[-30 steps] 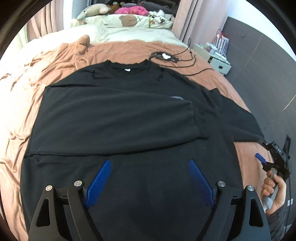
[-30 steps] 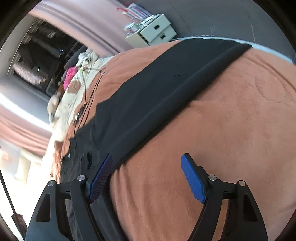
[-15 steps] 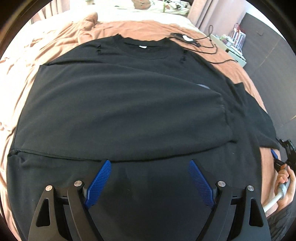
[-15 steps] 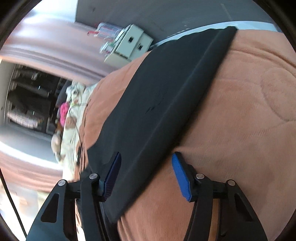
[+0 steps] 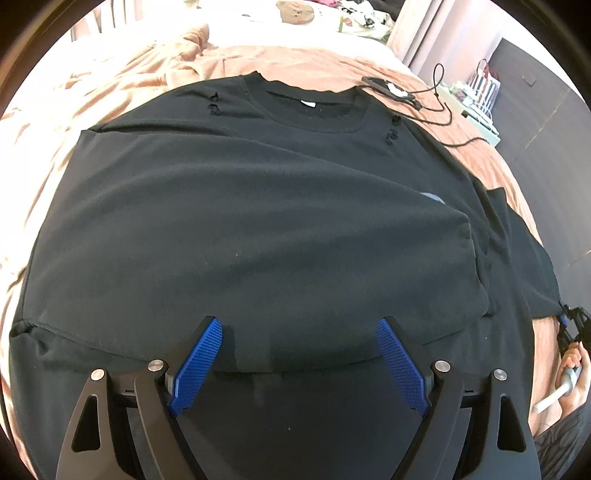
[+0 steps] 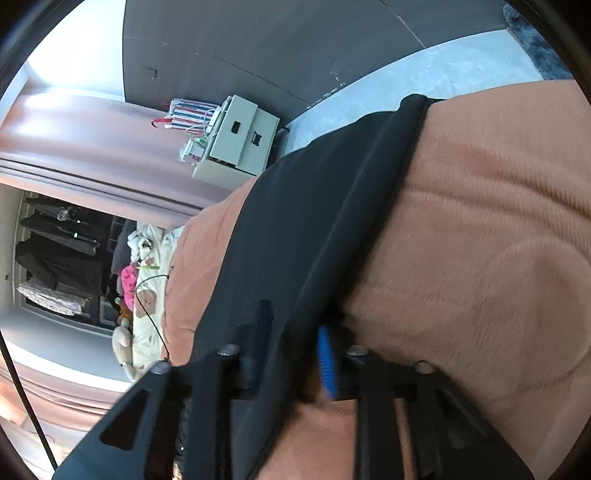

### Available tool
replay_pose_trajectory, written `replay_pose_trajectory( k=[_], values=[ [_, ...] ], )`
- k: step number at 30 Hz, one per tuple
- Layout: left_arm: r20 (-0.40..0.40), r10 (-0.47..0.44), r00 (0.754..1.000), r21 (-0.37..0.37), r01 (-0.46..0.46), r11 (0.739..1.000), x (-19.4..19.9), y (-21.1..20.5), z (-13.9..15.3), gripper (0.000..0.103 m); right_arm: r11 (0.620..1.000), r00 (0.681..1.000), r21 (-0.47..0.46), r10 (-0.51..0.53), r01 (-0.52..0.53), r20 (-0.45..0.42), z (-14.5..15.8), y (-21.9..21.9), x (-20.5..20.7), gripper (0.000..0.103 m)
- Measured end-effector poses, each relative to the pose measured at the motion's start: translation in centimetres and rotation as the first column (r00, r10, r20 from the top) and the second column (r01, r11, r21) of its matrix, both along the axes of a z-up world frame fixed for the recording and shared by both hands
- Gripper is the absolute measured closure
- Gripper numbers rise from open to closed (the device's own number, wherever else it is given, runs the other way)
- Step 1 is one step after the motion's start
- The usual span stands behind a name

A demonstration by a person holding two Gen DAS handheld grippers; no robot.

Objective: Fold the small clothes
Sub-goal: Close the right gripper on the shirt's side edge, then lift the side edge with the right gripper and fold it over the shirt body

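Note:
A black long-sleeved shirt (image 5: 258, 221) lies flat on the brown blanket, collar away from me, with its left sleeve folded across the chest. My left gripper (image 5: 299, 354) is open and empty, low over the shirt's lower front. In the right wrist view the shirt's right sleeve (image 6: 314, 221) stretches out over the blanket. My right gripper (image 6: 295, 347) has its jaws closed on the sleeve's edge near the cuff. The right gripper also shows at the right edge of the left wrist view (image 5: 569, 325).
The brown blanket (image 6: 480, 258) covers the bed. A black cable with a small device (image 5: 391, 88) lies beyond the collar. A white bedside cabinet (image 6: 236, 144) stands by the dark wall. Pillows and soft toys (image 5: 295, 11) lie at the head of the bed.
My right gripper moved onto the sleeve edge and closed on it. My left gripper moved forward and lower over the shirt, still open.

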State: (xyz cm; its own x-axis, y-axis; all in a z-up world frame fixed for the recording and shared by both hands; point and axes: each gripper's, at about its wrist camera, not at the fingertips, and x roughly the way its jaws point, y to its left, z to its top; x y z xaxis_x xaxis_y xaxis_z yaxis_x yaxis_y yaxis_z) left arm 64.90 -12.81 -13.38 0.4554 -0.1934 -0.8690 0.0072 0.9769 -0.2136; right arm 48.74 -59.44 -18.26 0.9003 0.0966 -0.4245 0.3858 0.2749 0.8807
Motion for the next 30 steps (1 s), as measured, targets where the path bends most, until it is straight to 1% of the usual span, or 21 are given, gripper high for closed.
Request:
replay_pose_trajectory(
  k=[2, 4, 8, 10, 13, 15, 18, 22, 25, 27, 30],
  values=[
    [0.001, 0.001, 1.000, -0.006, -0.001, 1.000, 0.1, 0.1, 0.0, 0.016, 1.000, 0.999, -0.012, 0.013, -0.013, 0.036, 0.4, 0.2, -0.4, 0.096],
    [-0.001, -0.008, 1.000, -0.016, 0.008, 1.000, 0.2, 0.0, 0.1, 0.016, 0.998, 0.996, -0.050, 0.028, -0.023, 0.083, 1.6, 0.8, -1.1, 0.097],
    [0.010, -0.020, 1.000, -0.011, 0.020, 1.000, 0.2, -0.4, 0.6, 0.016, 0.994, 0.981, -0.094, 0.078, -0.062, 0.178, 3.7, 2.5, -2.1, 0.100],
    [0.015, -0.030, 0.999, -0.005, 0.030, 1.000, 0.1, -0.6, 0.7, 0.016, 0.990, 0.970, -0.114, 0.106, -0.083, 0.220, 4.8, 3.7, -2.5, 0.100],
    [0.019, -0.041, 0.999, 0.001, 0.041, 0.999, 0.0, -0.8, 0.8, 0.017, 0.984, 0.942, -0.124, 0.157, -0.124, 0.297, 6.3, 5.3, -3.0, 0.100],
    [0.014, -0.040, 0.999, -0.009, 0.041, 0.999, 0.0, -0.7, 0.8, 0.018, 0.975, 0.923, -0.153, 0.202, -0.159, 0.329, 7.6, 7.2, -3.3, 0.100],
    [0.016, -0.050, 0.999, -0.014, 0.050, 0.999, -0.1, -0.7, 1.2, 0.020, 0.957, 0.901, -0.198, 0.269, -0.210, 0.342, 9.1, 10.1, -3.2, 0.100],
    [0.034, -0.057, 0.998, 0.001, 0.057, 0.998, -0.7, -0.2, 2.2, 0.020, 0.927, 0.865, -0.249, 0.357, -0.282, 0.351, 11.0, 14.4, -3.4, 0.100],
    [0.046, -0.043, 0.998, 0.001, 0.043, 0.999, -1.1, 0.9, 2.8, 0.020, 0.897, 0.831, -0.280, 0.428, -0.343, 0.354, 12.2, 17.8, -3.5, 0.101],
    [0.047, -0.027, 0.999, -0.005, 0.027, 1.000, -1.3, 1.8, 2.9, 0.020, 0.871, 0.805, -0.310, 0.478, -0.382, 0.350, 13.1, 20.2, -3.6, 0.101],
    [0.039, -0.006, 0.999, -0.022, 0.006, 1.000, -1.6, 3.0, 2.9, 0.020, 0.831, 0.765, -0.346, 0.544, -0.436, 0.344, 14.5, 22.7, -3.9, 0.101]
  ],
)
